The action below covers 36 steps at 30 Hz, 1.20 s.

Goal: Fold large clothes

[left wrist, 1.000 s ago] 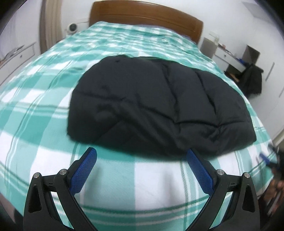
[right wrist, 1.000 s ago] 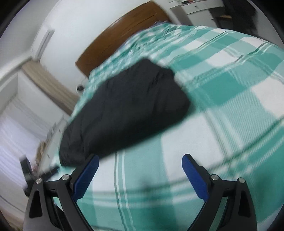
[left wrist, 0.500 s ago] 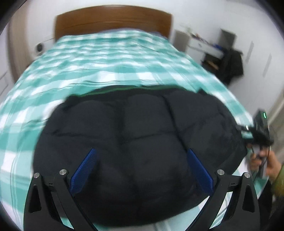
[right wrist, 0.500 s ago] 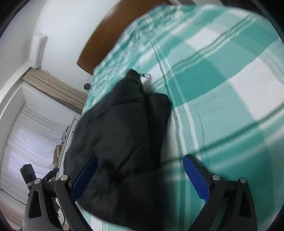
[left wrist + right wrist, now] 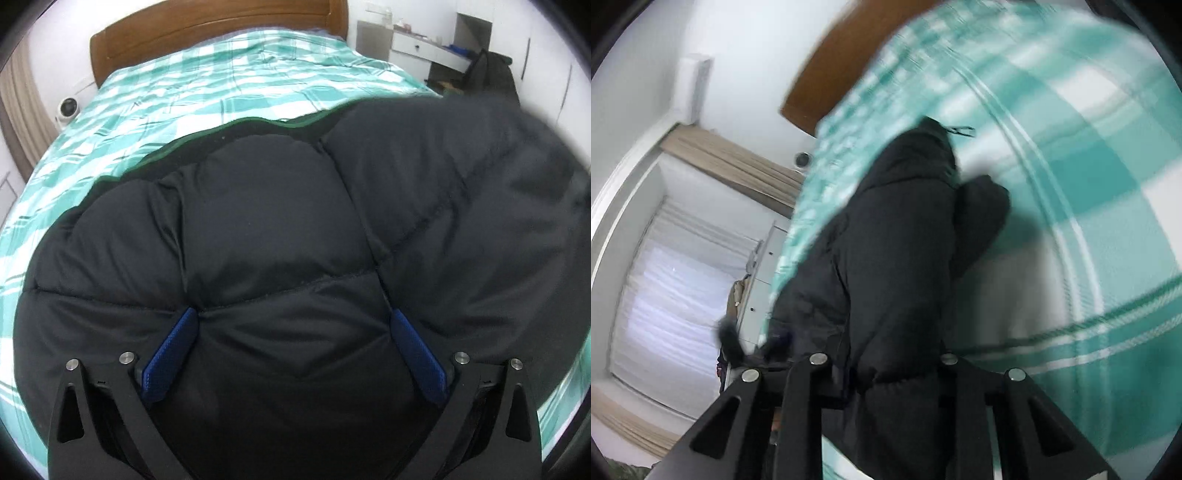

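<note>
Between the left gripper's (image 5: 291,325) spread jaws lies the black jacket (image 5: 280,236); the right gripper's (image 5: 879,373) jaws pinch it.

Black quilted puffer jacket (image 5: 280,236), puffy stitched panels, dark green lining along far edge, lying bunched on the teal-and-white plaid bed (image 5: 236,85); right side lifted and blurred.

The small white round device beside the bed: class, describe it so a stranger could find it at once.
Start at the brown wooden headboard of the bed with the green-and-white checked cover. Move to the bed's left edge, just below the headboard's left end. There, off the mattress near the beige curtain, sits the small white round device, the only object with a dark circular face.
</note>
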Each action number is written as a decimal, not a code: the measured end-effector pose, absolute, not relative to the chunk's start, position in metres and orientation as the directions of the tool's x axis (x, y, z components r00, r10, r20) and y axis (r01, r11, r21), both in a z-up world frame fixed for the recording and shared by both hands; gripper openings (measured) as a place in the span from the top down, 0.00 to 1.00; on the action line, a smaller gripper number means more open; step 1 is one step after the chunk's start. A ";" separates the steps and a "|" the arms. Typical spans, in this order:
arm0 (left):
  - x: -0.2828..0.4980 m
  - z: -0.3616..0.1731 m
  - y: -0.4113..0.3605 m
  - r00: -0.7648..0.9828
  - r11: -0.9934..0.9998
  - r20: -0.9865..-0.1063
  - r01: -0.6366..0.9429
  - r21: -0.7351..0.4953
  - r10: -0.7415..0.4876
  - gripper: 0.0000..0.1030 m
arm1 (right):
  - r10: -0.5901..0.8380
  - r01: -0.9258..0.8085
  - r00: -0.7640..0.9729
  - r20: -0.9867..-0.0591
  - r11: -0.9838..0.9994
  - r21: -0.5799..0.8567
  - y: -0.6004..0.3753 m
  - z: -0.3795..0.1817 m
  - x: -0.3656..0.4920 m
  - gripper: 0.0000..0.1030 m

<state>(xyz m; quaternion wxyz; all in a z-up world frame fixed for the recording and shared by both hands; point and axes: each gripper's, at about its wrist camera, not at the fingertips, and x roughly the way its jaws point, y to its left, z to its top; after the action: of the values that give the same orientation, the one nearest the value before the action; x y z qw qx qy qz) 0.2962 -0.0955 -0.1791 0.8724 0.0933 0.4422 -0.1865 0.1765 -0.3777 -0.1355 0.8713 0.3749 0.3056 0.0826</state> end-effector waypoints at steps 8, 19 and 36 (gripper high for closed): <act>0.296 -0.124 -0.023 0.481 0.896 -0.786 0.398 -0.197 -0.387 0.10 | 0.181 0.074 0.851 -0.493 0.888 0.453 -0.241 -0.050 0.205 0.76; 0.309 -0.001 0.053 0.299 0.594 -0.529 0.569 -0.569 -0.794 0.01 | 0.040 -0.073 0.845 -0.533 0.997 -0.041 -0.057 -0.074 0.245 0.76; 0.331 -0.019 -0.025 0.350 0.769 -0.793 0.600 -0.219 -0.498 0.79 | -0.095 -0.071 0.903 -0.418 0.928 -0.365 -0.022 -0.103 0.227 0.71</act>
<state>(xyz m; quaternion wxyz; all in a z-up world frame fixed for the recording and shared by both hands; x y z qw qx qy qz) 0.3307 -0.0249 -0.0185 0.8198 0.0552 0.4611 -0.3350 0.2268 -0.0224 -0.1034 0.9570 -0.1892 0.2196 -0.0064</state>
